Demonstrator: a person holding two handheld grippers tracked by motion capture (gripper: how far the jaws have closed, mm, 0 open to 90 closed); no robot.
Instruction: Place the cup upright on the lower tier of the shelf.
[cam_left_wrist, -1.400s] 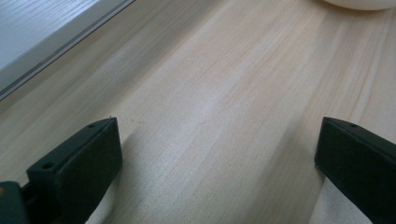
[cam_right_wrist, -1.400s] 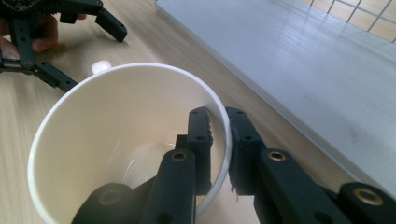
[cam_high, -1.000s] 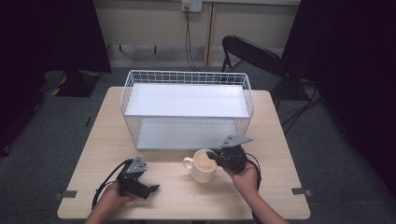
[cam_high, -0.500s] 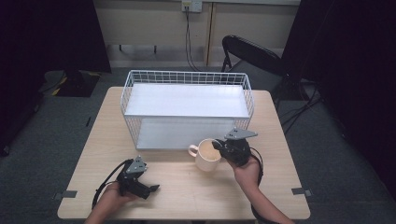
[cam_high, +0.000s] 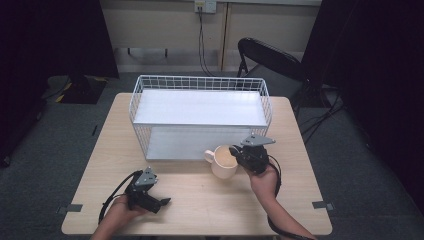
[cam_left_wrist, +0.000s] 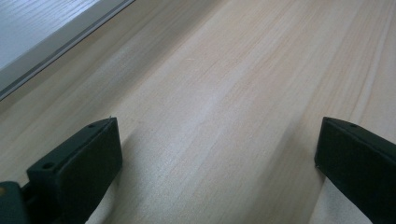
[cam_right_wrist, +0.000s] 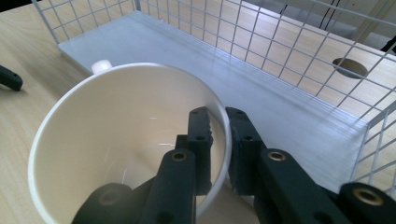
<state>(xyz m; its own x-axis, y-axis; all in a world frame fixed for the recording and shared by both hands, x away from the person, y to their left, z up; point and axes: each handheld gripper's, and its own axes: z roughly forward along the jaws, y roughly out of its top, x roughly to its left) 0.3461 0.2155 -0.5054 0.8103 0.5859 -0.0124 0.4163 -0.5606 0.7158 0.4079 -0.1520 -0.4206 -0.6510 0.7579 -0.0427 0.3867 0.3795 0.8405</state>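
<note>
The right gripper (cam_high: 239, 154) is clenched on the rim of a cream mug (cam_high: 223, 161), one jaw inside the wall and one outside, as the right gripper view (cam_right_wrist: 223, 140) shows plainly. The mug (cam_right_wrist: 126, 140) is empty, its handle pointing away from the gripper toward the white wire basket (cam_high: 137, 105). It sits at the open front of the basket's lower level, just beside the lower white shelf (cam_high: 175, 145).

Compared with a second ago, the mug has travelled from the open wooden table (cam_high: 210, 200) up to the basket's front edge, and the hand has followed it forward. The left gripper (cam_high: 162, 202) has kept its place near the table's front left.

The left gripper view (cam_left_wrist: 215, 154) shows its two jaws standing wide apart over bare wood with nothing between them, a detail too small to read from above. The right gripper view also reveals a round hole (cam_right_wrist: 349, 67) in the tabletop behind the mesh.
</note>
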